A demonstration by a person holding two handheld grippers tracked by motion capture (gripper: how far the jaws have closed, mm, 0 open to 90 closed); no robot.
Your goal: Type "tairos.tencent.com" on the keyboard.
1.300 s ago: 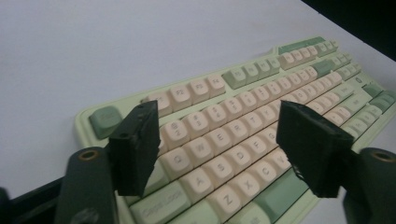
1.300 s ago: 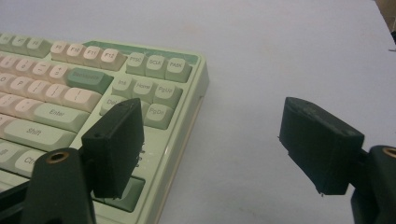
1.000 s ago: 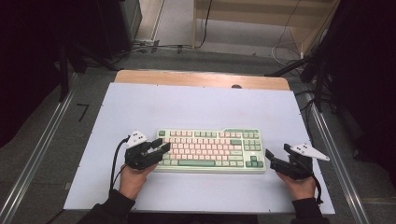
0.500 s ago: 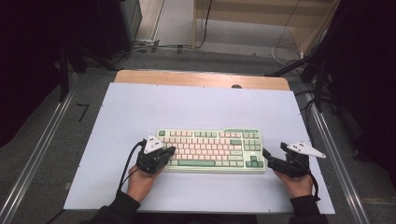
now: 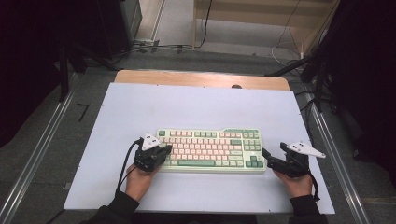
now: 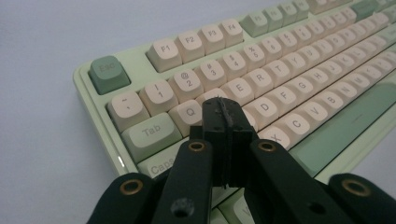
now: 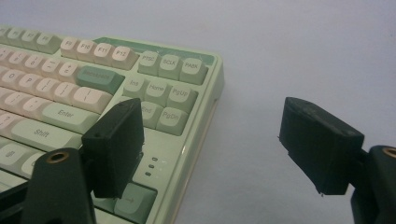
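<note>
A mint-green keyboard (image 5: 210,149) with cream and green keys lies on the white mat near the front edge. My left gripper (image 5: 163,152) is shut with nothing between its jaws. Its joined tips (image 6: 223,112) hover over the keyboard's (image 6: 289,65) left end, around the W, A and S keys; whether they touch a key I cannot tell. My right gripper (image 5: 267,160) is open at the keyboard's (image 7: 93,88) right front corner. One finger (image 7: 114,144) hangs over the arrow keys, the other finger (image 7: 317,144) over the mat beside the case.
The white mat (image 5: 196,109) covers a wooden table whose bare edge (image 5: 201,77) shows at the back. Metal rails (image 5: 42,149) run along both sides. Cables lie on the floor beyond the table.
The left gripper's jaws went from open to shut and it slid slightly right over the keyboard's left end. The right gripper has stayed put.
</note>
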